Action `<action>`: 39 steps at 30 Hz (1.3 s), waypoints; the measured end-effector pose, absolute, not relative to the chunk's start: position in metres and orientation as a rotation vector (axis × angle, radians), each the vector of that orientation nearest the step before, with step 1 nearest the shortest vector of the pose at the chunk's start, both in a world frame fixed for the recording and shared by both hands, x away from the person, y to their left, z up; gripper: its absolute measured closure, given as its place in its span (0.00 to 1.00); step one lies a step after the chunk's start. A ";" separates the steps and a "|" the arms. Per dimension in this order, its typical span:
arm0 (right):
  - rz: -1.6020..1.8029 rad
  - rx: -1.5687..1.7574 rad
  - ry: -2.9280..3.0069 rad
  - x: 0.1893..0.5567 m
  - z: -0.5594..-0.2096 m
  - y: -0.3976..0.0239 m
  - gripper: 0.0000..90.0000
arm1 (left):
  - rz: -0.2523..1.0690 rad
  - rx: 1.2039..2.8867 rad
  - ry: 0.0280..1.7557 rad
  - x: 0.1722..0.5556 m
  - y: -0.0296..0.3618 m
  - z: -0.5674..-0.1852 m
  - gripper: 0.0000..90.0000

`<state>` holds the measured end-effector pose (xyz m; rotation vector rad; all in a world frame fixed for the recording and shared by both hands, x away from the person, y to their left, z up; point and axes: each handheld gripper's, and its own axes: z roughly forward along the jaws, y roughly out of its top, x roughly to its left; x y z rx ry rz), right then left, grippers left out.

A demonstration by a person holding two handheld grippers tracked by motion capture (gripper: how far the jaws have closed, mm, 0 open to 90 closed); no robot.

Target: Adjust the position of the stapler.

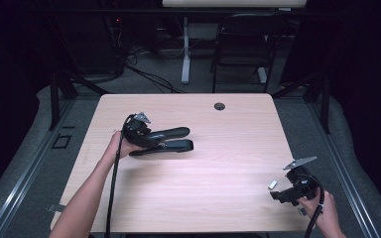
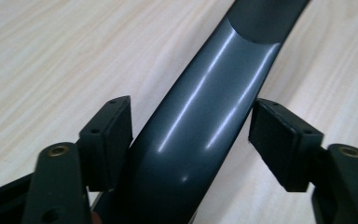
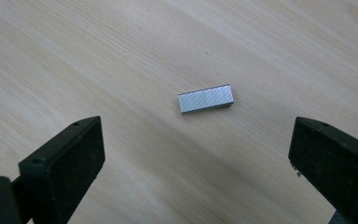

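Fingers [image 2: 109, 140] of the left gripper [image 1: 151, 139] bracket the glossy black plastic stapler's [image 1: 171, 139] arm mid-table, not yet clamped — likely steadying it — right gripper [image 3: 193, 161] gapes before the small silver staple block [image 3: 205, 99].

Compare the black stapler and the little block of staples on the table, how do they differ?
The stapler is black, long and large; the staple block is silver, short and tiny. The stapler sits between the left gripper's jaws; the staple block lies untouched ahead of the open right gripper. Both rest on the wooden table.

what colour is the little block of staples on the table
Silvery grey metal with fine lines; the staple block shows best in the right gripper view.
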<state>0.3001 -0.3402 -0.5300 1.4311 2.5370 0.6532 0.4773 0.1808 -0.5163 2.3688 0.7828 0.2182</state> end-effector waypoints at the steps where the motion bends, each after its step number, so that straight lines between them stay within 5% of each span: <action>1: 0.642 1.428 2.538 0.300 -0.530 -0.341 0.03 | 0.196 2.379 0.771 0.476 0.181 -0.515 0.38; 12: 0.628 1.429 2.541 0.300 -0.530 -0.341 0.04 | 0.059 2.410 0.762 0.468 0.180 -0.512 0.52; 39: 0.665 1.445 2.517 0.298 -0.529 -0.340 0.05 | 0.052 2.450 0.735 0.459 0.165 -0.521 0.56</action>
